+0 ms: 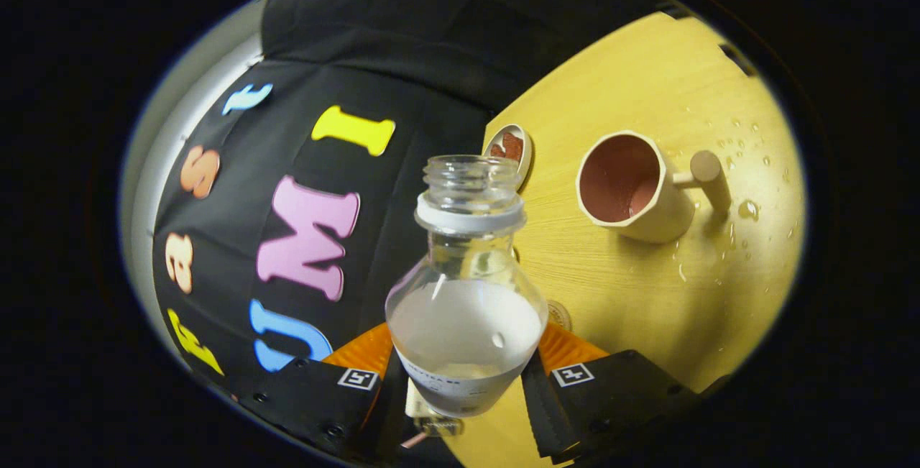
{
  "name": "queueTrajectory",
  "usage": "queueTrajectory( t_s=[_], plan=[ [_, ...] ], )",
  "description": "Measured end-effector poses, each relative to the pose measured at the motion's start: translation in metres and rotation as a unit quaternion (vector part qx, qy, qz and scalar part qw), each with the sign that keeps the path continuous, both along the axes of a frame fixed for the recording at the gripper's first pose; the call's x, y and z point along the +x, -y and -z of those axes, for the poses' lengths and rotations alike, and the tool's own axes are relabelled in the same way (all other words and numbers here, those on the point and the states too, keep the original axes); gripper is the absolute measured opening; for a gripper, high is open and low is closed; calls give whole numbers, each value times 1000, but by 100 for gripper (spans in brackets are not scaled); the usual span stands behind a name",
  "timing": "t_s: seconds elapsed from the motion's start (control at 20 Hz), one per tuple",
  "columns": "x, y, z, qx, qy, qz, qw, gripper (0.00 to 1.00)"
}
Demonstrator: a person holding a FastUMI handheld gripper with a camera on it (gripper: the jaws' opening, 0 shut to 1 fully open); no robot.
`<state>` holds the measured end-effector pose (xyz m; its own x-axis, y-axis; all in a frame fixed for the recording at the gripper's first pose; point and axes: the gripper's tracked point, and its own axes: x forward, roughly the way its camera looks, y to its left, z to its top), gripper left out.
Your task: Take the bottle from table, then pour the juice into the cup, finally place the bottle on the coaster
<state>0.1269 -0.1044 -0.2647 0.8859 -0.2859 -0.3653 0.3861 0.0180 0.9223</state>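
Gripper (pixel 466 382) fingers clamped on bottle (pixel 466 288) body, held tilted above table (pixel 647 295). Open neck points forward, mouth left of cup (pixel 632 187). Cup beyond fingers, well apart. Pour needs bottle mouth carried over cup rim.

so the bottle (pixel 466 288) sits clamped between the gripper (pixel 463 382) fingers, neck pointing ahead, uncapped. the view's tilted, table (pixel 647 288) runs off to the right. cup (pixel 632 187) stands on the table beyond and right of the bottle's mouth. coaster (pixel 512 148) I think, just behind the neck, near the table edge
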Motion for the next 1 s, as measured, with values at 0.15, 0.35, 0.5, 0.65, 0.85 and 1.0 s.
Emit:
queueTrajectory(
  t_s=[0.15,0.35,0.5,0.65,0.85,1.0],
  plan=[
    [-13,-26,-2,-125,-25,-72,989,72],
    [-34,-44,-20,-316,-32,-136,938,72],
    [-49,-48,-19,-439,-68,-168,880,72],
    [-48,-55,-15,-512,-93,-198,831,72],
    [-27,-74,-25,-556,-74,-219,798,72],
    [7,-75,-27,-561,-69,-212,797,72]
  ],
)
